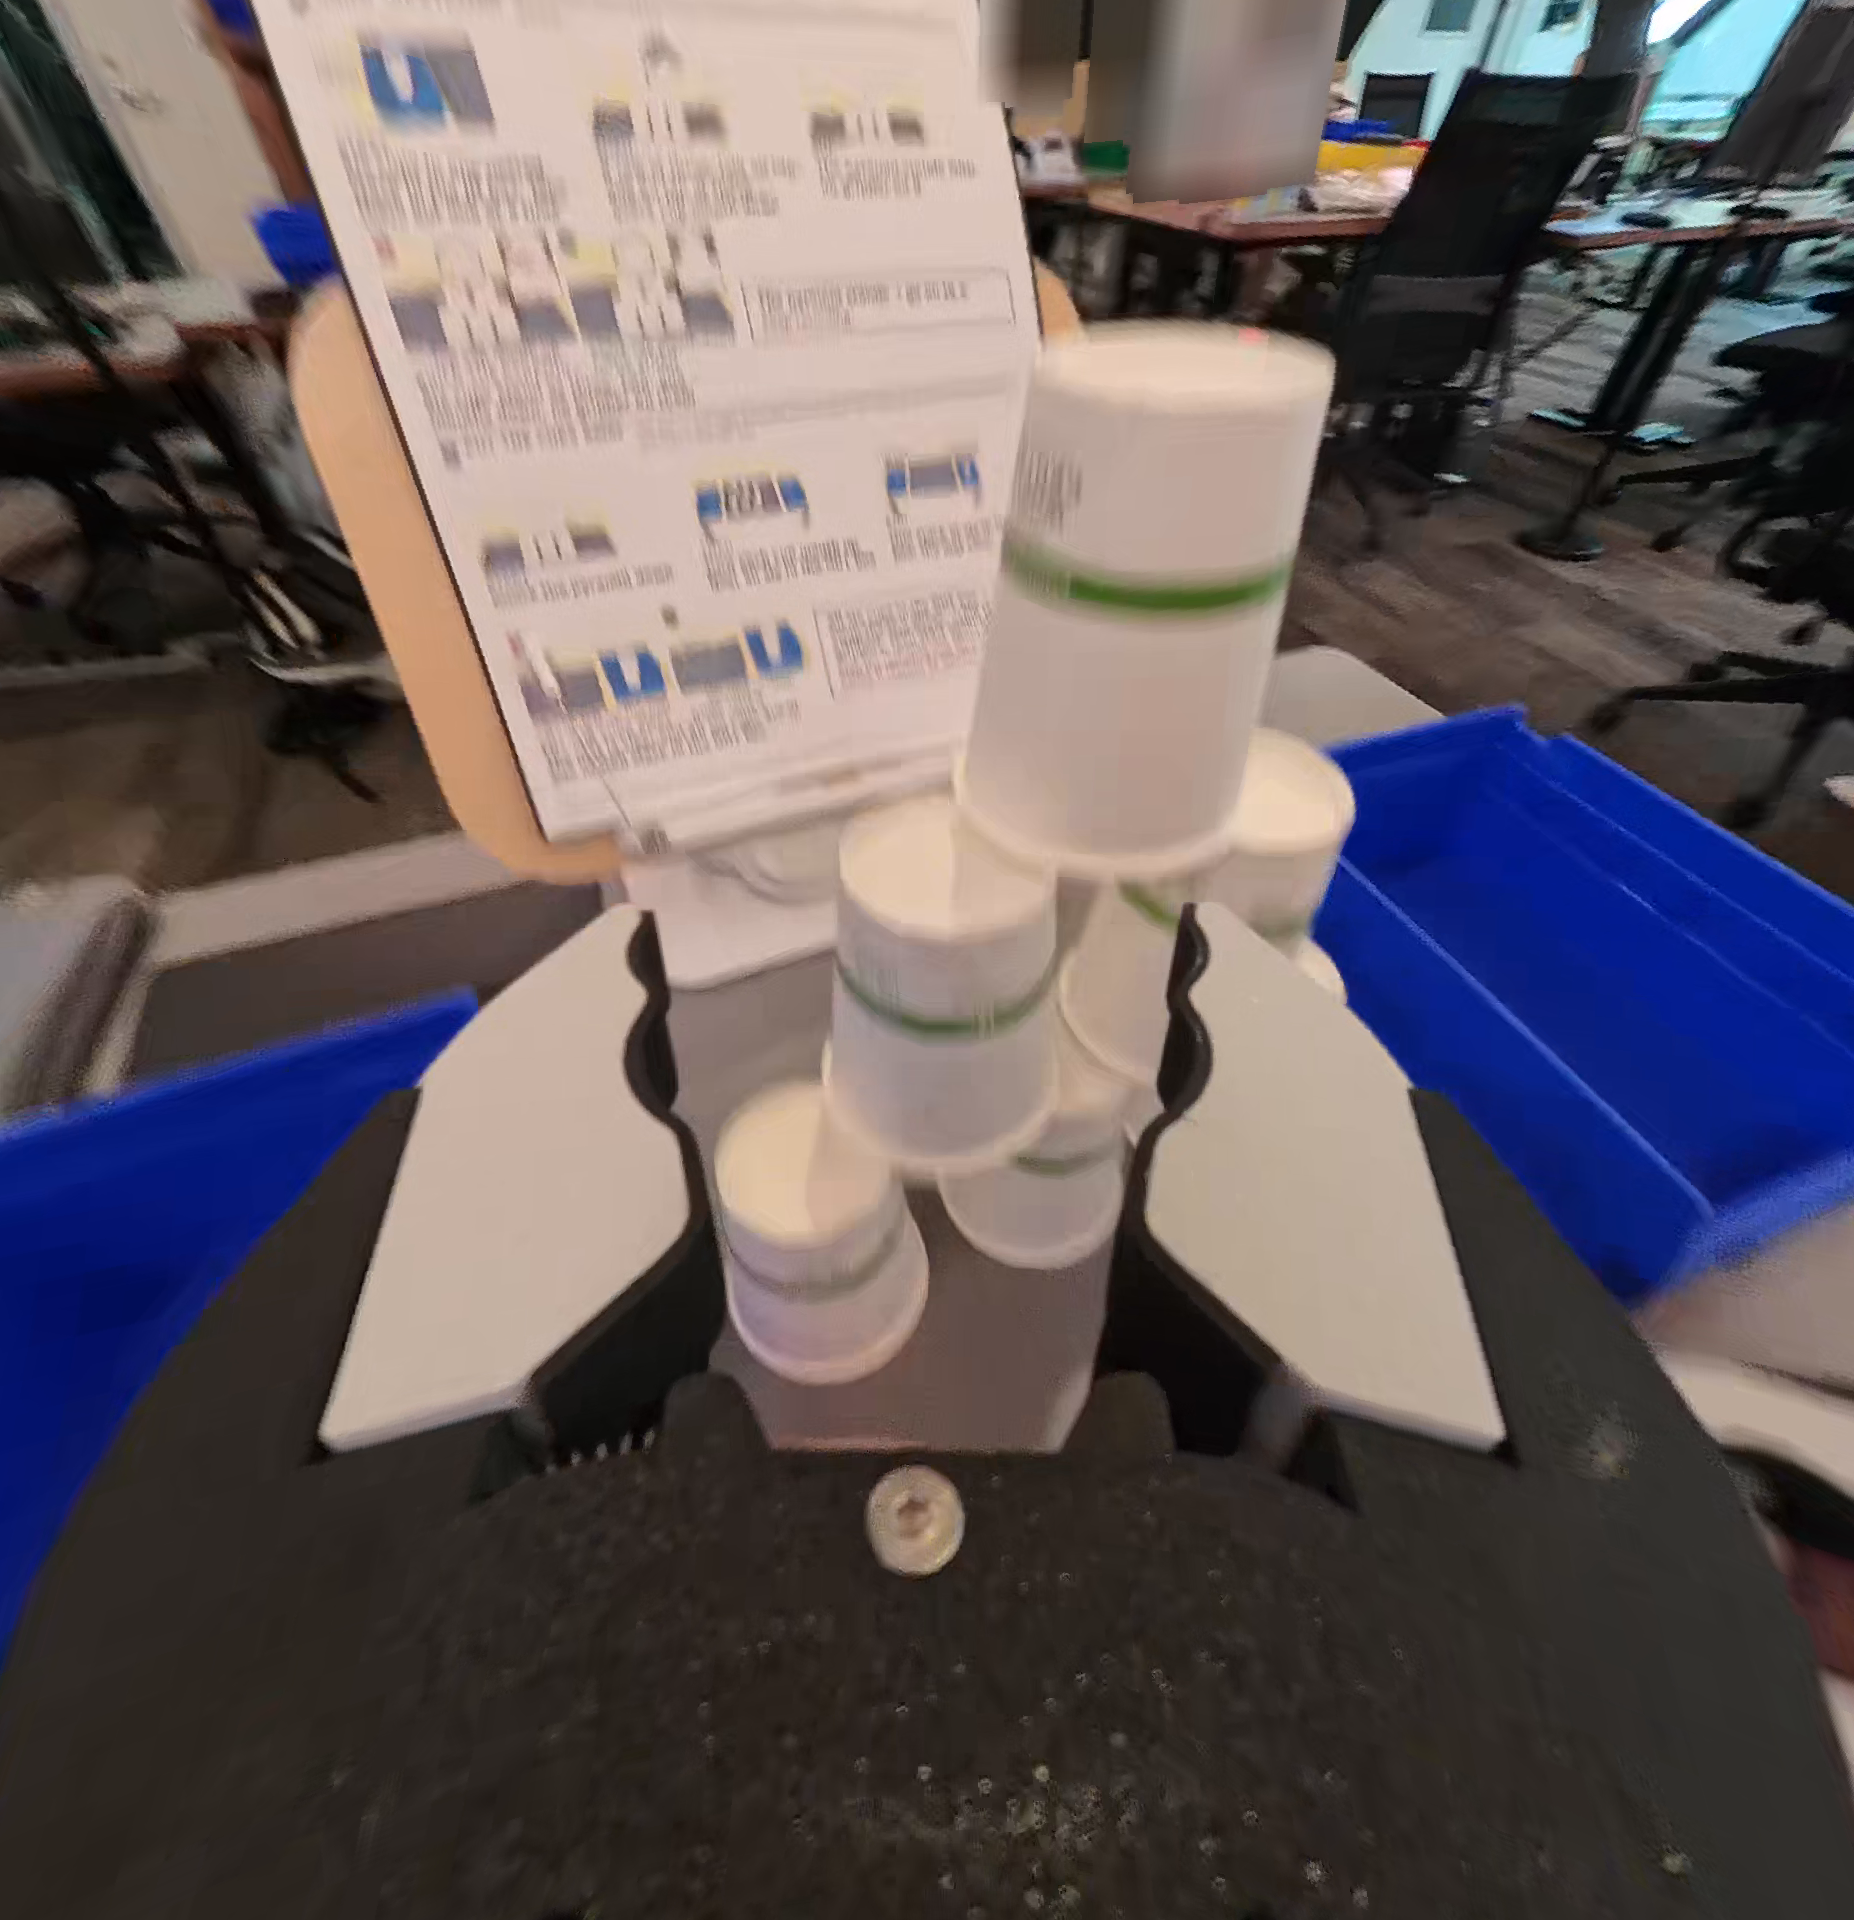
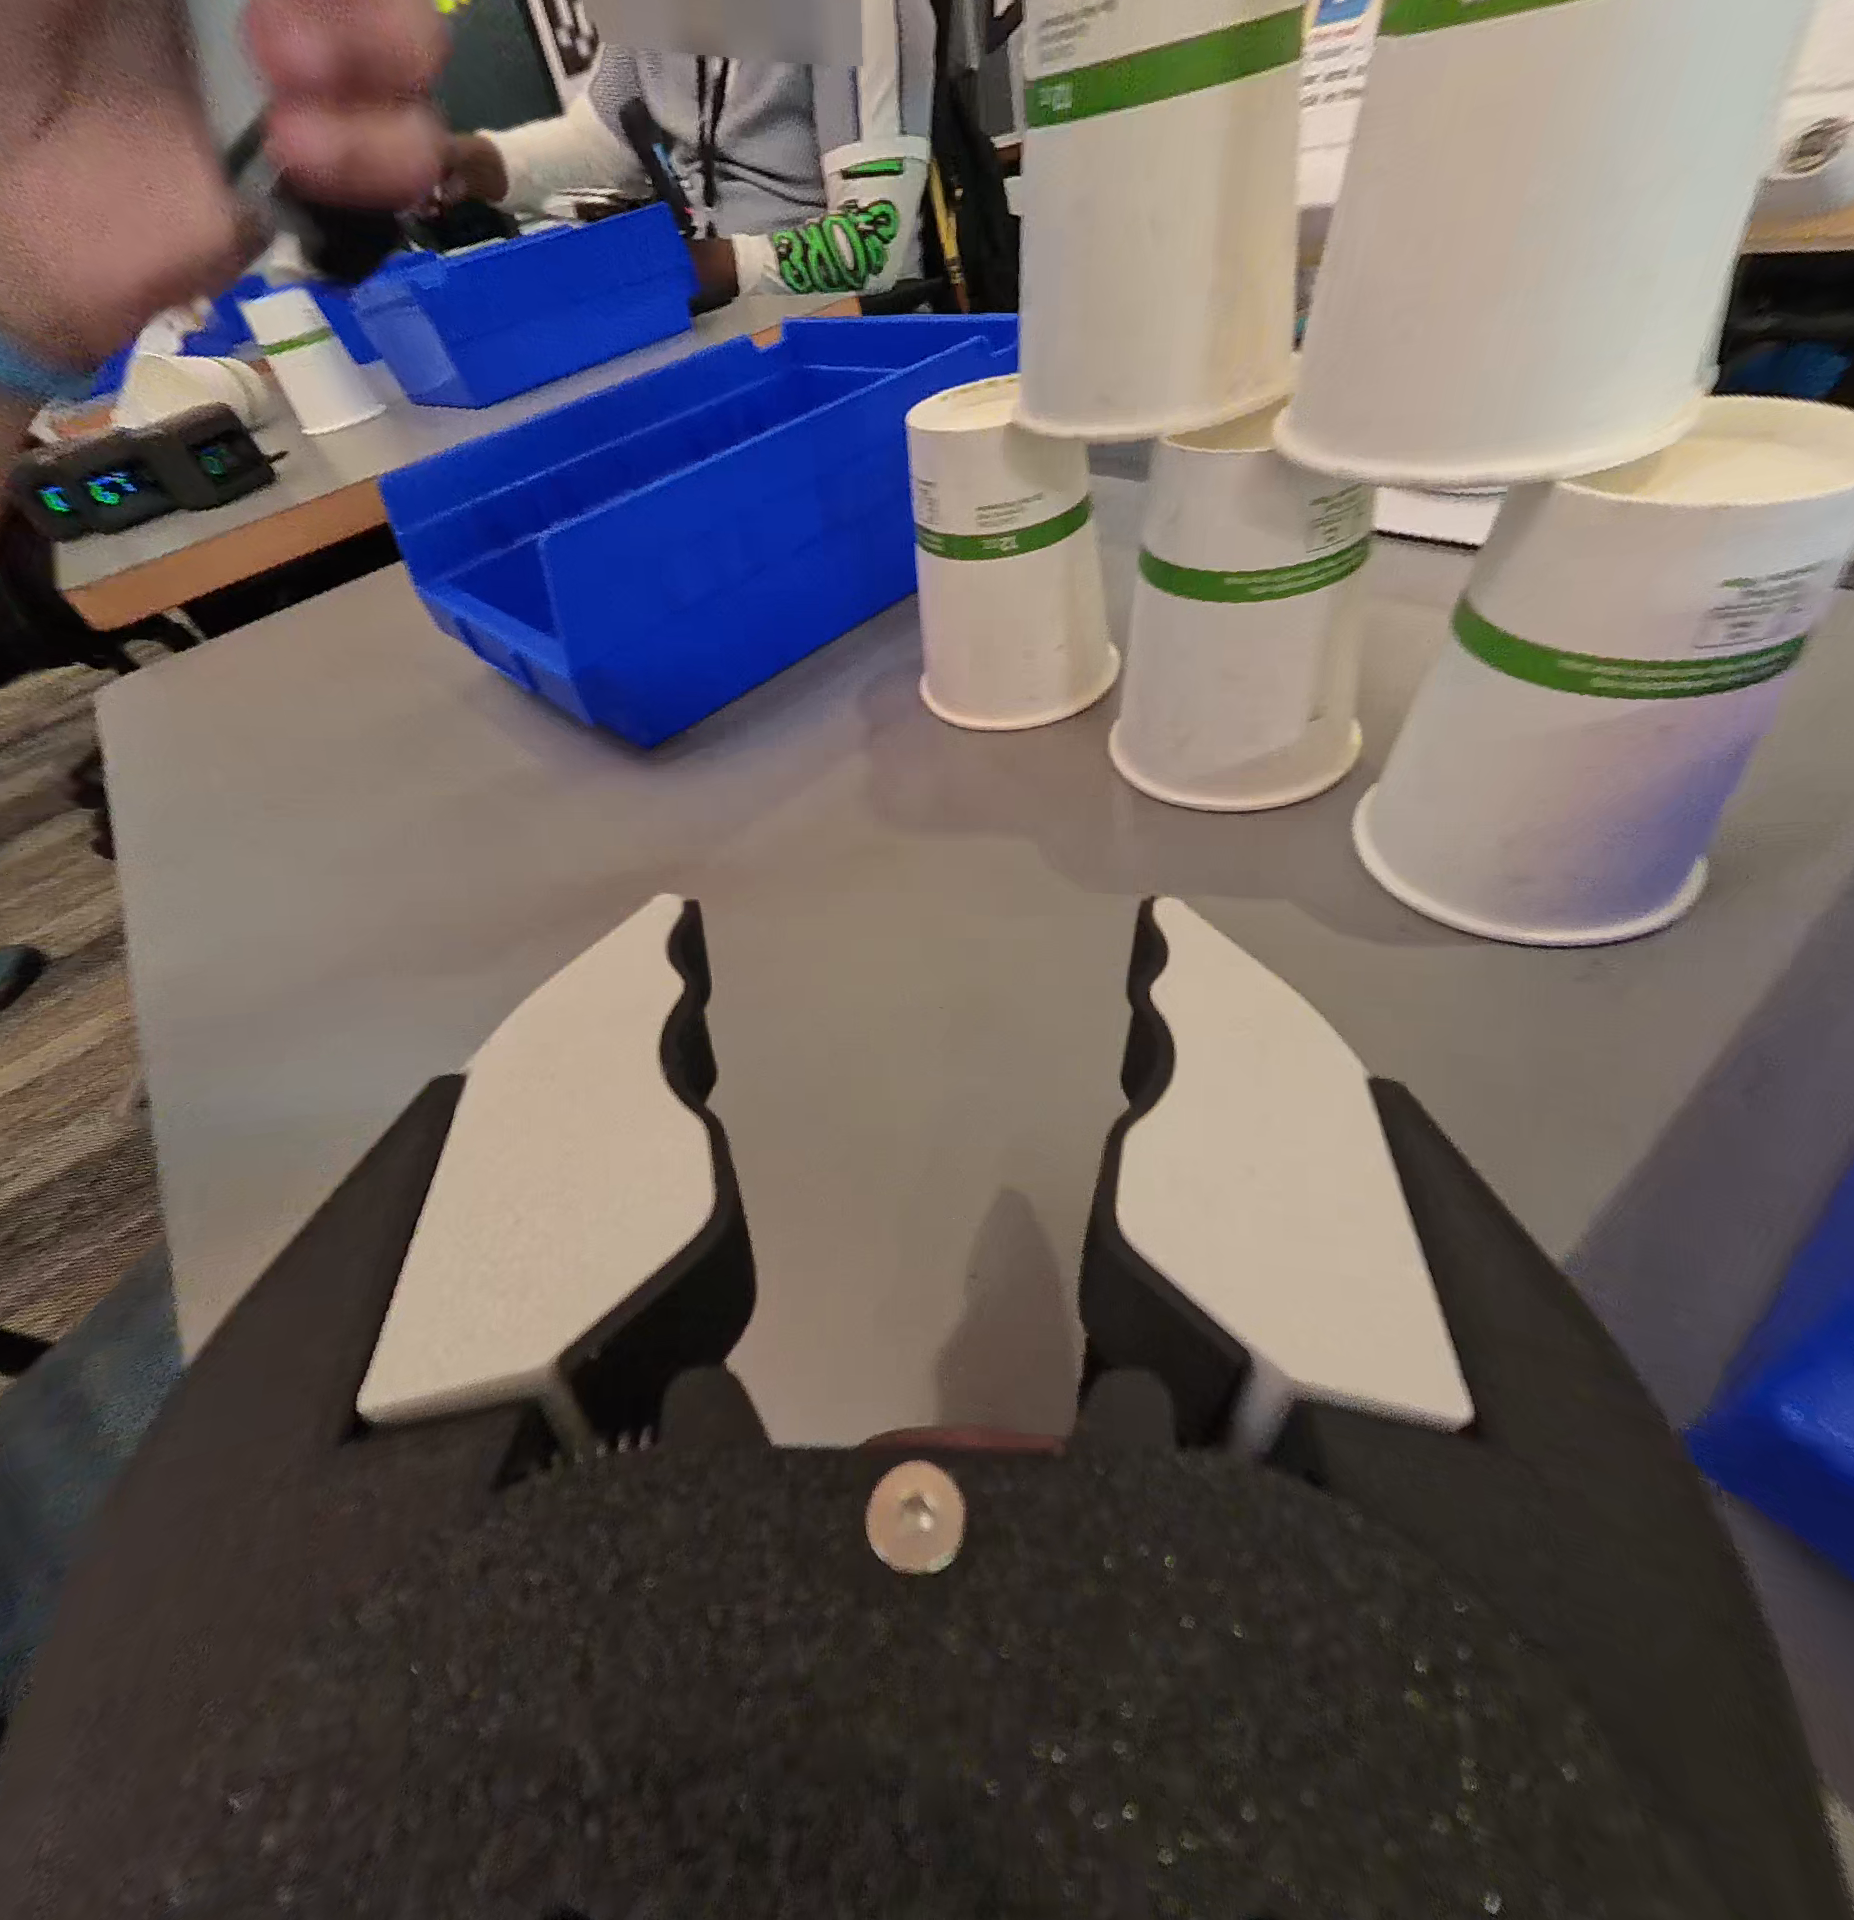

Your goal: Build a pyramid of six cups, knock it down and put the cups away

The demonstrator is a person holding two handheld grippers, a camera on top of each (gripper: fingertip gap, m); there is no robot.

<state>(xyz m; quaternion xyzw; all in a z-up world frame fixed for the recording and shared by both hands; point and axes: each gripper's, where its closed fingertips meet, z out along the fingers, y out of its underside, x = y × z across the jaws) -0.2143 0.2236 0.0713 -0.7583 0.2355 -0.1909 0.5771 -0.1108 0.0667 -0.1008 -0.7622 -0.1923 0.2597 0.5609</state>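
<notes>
Pyramid of white, green-banded paper cups (image 1: 1006, 997) standing complete on the grey table (image 2: 611, 852): three upturned at the base, two above, top cup (image 1: 1141, 592) tilted; blue bin (image 2: 632, 540) left of it in the right wrist view, another blue bin (image 1: 1588, 966) to the right in the left. Both claws spread and empty, left gripper (image 1: 918, 977) close before the stack, right gripper (image 2: 918, 935) low over bare table near the base cups. Best toppled, probably, with one sideways sweep through the middle row, away from the table edge, keeping cups within reach of the bins.
</notes>
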